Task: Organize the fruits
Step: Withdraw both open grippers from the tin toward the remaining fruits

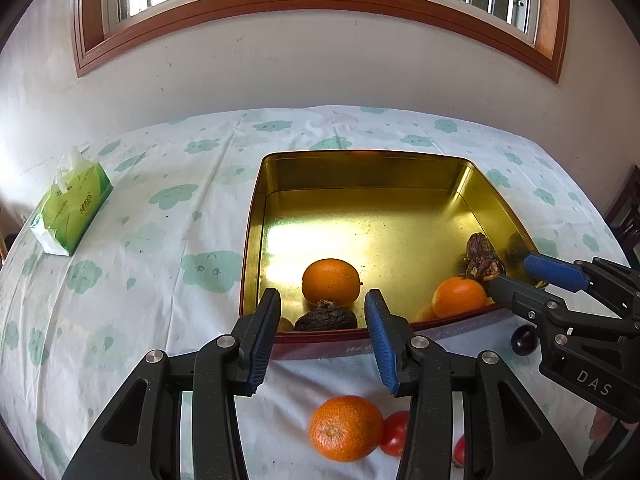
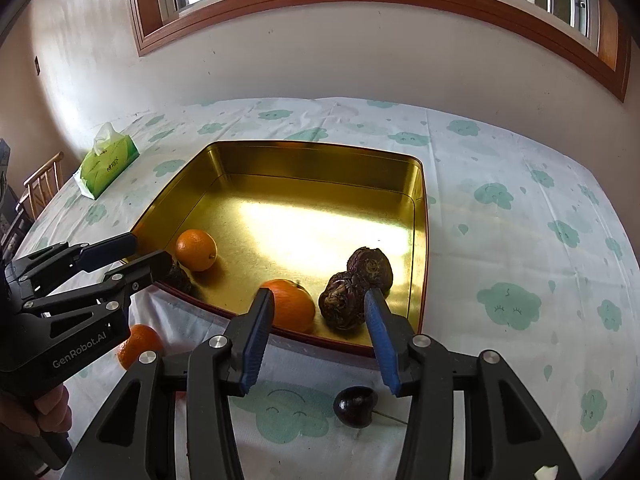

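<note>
A gold tin (image 1: 360, 168) (image 2: 320, 160) holds two oranges (image 1: 331, 281) (image 1: 459, 297) and several dark wrinkled fruits (image 1: 326, 317) (image 1: 482, 258). In the right wrist view they show as oranges (image 2: 196, 249) (image 2: 292, 304) and dark fruits (image 2: 344, 300). My left gripper (image 1: 322, 300) is open and empty over the tin's near rim. My right gripper (image 2: 320, 300) is open and empty over the near right corner. On the cloth in front lie an orange (image 1: 346, 428) (image 2: 138, 346), a red tomato (image 1: 396, 432) and a dark cherry (image 2: 355, 406) (image 1: 524, 340).
A green tissue pack (image 1: 72, 208) (image 2: 108, 160) lies at the far left of the table. The cloud-print cloth (image 1: 140, 280) covers the table. A wall and window stand behind. A wooden chair (image 2: 40, 184) is off the left edge.
</note>
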Demonstrator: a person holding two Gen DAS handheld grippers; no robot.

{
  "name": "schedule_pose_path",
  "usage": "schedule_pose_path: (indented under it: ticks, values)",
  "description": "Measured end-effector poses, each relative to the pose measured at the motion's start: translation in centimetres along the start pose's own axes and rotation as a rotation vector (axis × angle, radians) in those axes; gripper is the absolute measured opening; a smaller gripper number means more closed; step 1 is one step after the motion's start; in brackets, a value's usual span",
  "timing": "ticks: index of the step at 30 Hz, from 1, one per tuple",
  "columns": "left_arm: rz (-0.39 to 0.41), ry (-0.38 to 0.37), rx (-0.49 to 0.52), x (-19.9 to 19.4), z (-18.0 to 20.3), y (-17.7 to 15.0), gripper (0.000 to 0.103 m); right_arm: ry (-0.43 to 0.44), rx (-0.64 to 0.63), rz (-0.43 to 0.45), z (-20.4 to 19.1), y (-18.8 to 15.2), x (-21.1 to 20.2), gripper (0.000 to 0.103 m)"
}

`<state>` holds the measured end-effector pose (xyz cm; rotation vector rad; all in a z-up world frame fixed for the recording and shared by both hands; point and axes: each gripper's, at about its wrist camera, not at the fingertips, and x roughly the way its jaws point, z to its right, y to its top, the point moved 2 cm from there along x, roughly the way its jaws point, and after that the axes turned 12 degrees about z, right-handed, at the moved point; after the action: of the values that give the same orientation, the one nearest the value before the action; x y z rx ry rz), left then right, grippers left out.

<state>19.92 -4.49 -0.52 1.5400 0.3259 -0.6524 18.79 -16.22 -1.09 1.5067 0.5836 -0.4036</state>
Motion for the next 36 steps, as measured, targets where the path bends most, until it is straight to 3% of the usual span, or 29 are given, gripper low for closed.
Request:
schedule_pose_path:
  ticks: [9, 17, 24, 36]
  values:
    - [0.023, -0.007, -0.031, -3.5, 0.2, -1.4, 0.045, 0.014, 0.035, 0.026, -0.2, -1.7, -3.3, 0.045]
    - [-0.007, 0.011, -0.05, -6.1, 0.2, -4.4, 0.045, 0.01, 0.057, 0.028, 0.0, -3.6, -5.9, 0.045]
    - [-0.047, 0.021, -0.059, -7.3, 0.5, -7.2, 0.045, -0.003, 0.049, 0.014, -0.3, -5.3, -7.1, 0.045]
    - [-0.042, 0.034, -0.042, -9.3, 1.1, -9.1, 0.045, -0.009, 0.034, -0.02, -1.2, -8.3, -8.8, 0.045]
